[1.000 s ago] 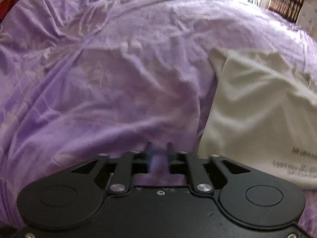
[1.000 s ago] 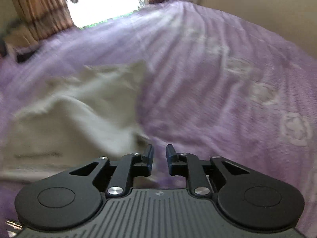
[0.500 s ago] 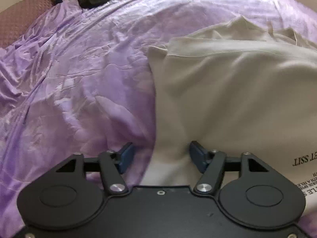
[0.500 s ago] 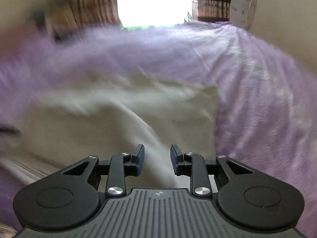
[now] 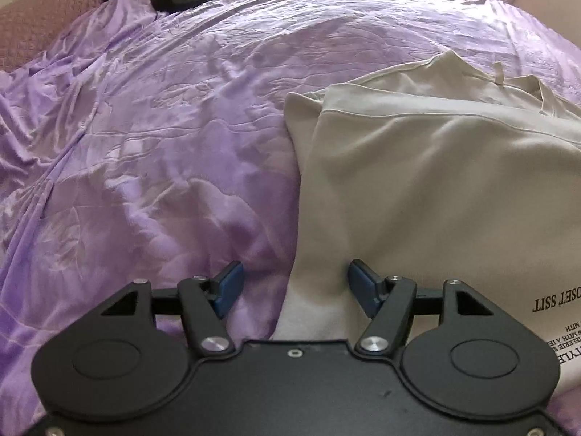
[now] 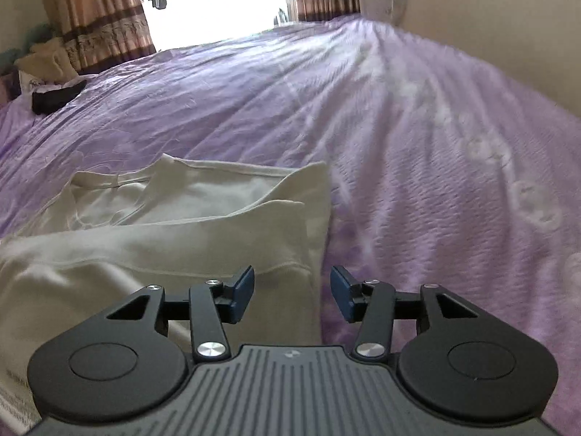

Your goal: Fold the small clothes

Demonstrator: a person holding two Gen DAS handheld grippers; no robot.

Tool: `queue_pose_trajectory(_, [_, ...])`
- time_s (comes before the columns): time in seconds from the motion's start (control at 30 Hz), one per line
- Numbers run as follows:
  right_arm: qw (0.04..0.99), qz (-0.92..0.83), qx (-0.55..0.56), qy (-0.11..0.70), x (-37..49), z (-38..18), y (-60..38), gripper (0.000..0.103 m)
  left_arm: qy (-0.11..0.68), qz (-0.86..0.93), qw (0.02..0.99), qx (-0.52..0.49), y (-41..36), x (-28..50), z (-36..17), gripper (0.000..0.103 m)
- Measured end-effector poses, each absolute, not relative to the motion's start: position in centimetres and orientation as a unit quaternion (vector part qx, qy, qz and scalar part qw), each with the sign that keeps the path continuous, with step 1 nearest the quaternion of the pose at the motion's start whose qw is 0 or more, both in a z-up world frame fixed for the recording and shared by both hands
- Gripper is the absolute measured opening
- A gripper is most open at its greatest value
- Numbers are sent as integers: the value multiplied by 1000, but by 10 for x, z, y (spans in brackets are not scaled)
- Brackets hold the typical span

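On the purple bed [image 5: 163, 167], the folded cream shirt [image 5: 435, 189] lies with its left edge between the spread fingers of the left tool [image 5: 295, 283] and its right edge between those of the equally open right tool [image 6: 292, 292].

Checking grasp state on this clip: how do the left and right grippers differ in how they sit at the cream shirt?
The left gripper straddles the cream shirt at its left edge, spread wide; the right gripper straddles the shirt's right edge, spread less. Printed text lies beside the left gripper, a stitched hem in front of the right. Both are open, holding nothing, over the purple bedspread.
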State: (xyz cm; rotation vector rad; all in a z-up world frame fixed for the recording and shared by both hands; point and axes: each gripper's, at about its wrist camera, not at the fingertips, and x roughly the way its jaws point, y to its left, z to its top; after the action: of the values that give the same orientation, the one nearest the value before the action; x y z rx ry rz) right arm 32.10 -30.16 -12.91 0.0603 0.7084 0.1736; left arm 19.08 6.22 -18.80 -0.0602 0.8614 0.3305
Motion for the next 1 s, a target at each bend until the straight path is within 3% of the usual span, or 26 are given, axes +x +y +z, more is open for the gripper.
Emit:
queue_pose_trajectory(0.07, [936,88,18,341,318,-135,-291,35,417,155,895,-30,63,192,-188,67])
queue_pose_trajectory(0.1, [935,90,18,342,321,-135,-292,18,419,153,894,-32,64,192,-187,67])
queue_pose_trajectory(0.2, [947,78,38,310,317,-124,-298,17,423,147,893,-38,68,192,-184,67])
queue_pose_trajectory(0.4, [973,32,-10,227,300,-103,-279,17,419,146,896,-36,67,191,-186,67])
queue_pose_trajectory(0.53, [957,17,-45,285,330,-132,-269,23,432,146,889,-30,64,186,-179,66])
queue_pose_trajectory(0.6, [955,26,-8,295,327,-134,-283,25,434,148,889,-13,60,178,-173,66])
queue_pose_trajectory(0.67, [960,50,69,265,303,-123,-306,33,441,161,883,6,58,173,-171,66])
queue_pose_trajectory(0.73, [956,67,107,266,279,-112,-320,48,441,176,880,10,56,169,-168,66])
queue_pose_trajectory(0.87, [954,84,50,284,238,-100,-319,49,431,173,885,-11,51,159,-163,66])
queue_pose_trajectory(1.0, [943,90,32,318,212,-123,-314,48,454,169,874,-13,46,165,-177,68])
